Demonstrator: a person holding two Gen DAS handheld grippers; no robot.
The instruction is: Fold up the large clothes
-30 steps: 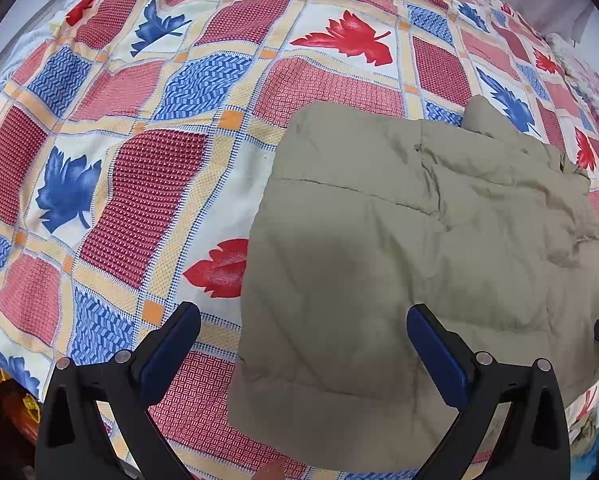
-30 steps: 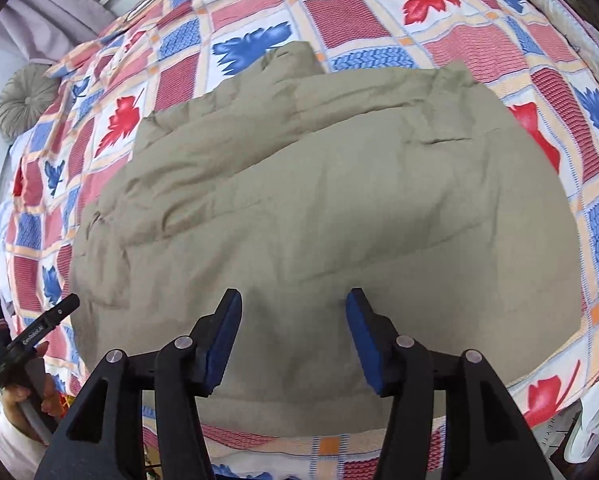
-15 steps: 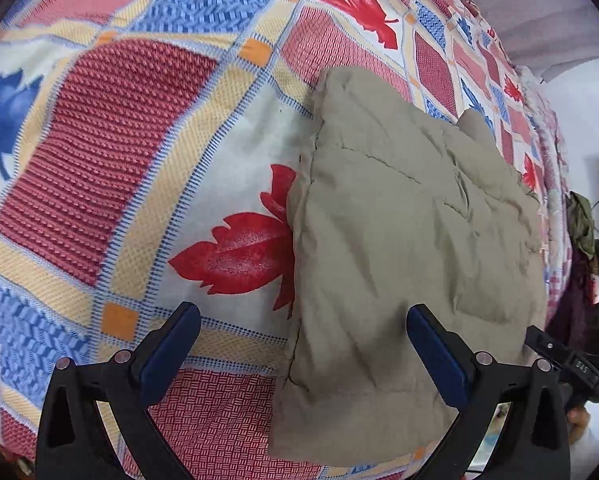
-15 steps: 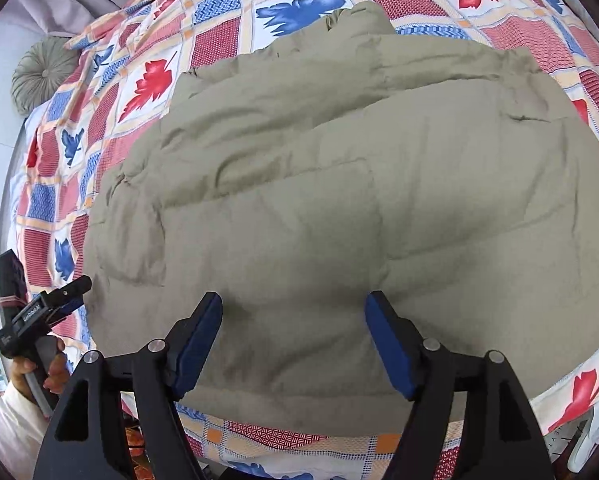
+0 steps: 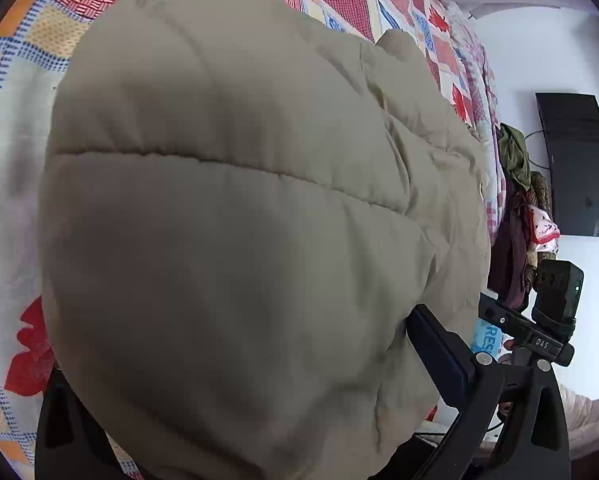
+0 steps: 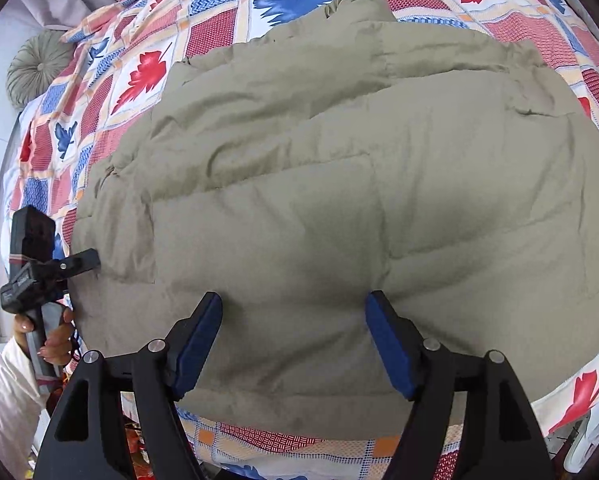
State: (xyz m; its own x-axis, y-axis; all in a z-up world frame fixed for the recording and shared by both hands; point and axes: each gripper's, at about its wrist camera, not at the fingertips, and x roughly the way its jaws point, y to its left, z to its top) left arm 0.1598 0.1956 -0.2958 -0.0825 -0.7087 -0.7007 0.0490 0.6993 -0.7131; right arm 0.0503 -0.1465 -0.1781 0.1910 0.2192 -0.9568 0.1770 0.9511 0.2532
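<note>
A large khaki padded jacket (image 6: 339,208) lies folded on the bed. In the left wrist view the jacket (image 5: 235,240) fills the frame. My left gripper (image 5: 235,364) is open, pushed low against the jacket's left side; the fabric hides its left finger, and only the right blue pad (image 5: 439,352) shows. The left gripper also shows in the right wrist view (image 6: 79,262), touching the jacket's left edge. My right gripper (image 6: 293,340) is open, its blue pads (image 6: 197,340) resting on the jacket's near part. The right gripper's body shows in the left wrist view (image 5: 539,328).
The bed carries a quilt (image 6: 147,76) with red and blue leaf squares. A round grey cushion (image 6: 39,66) lies at the far left. Hanging clothes (image 5: 515,216) and a dark wall screen (image 5: 575,168) stand beside the bed. The bed's near edge (image 6: 299,452) is just under my right gripper.
My left gripper has swung right and moved in low against the jacket's left edge, so the fabric now fills its view. My right gripper has moved slightly closer and its jaws have widened.
</note>
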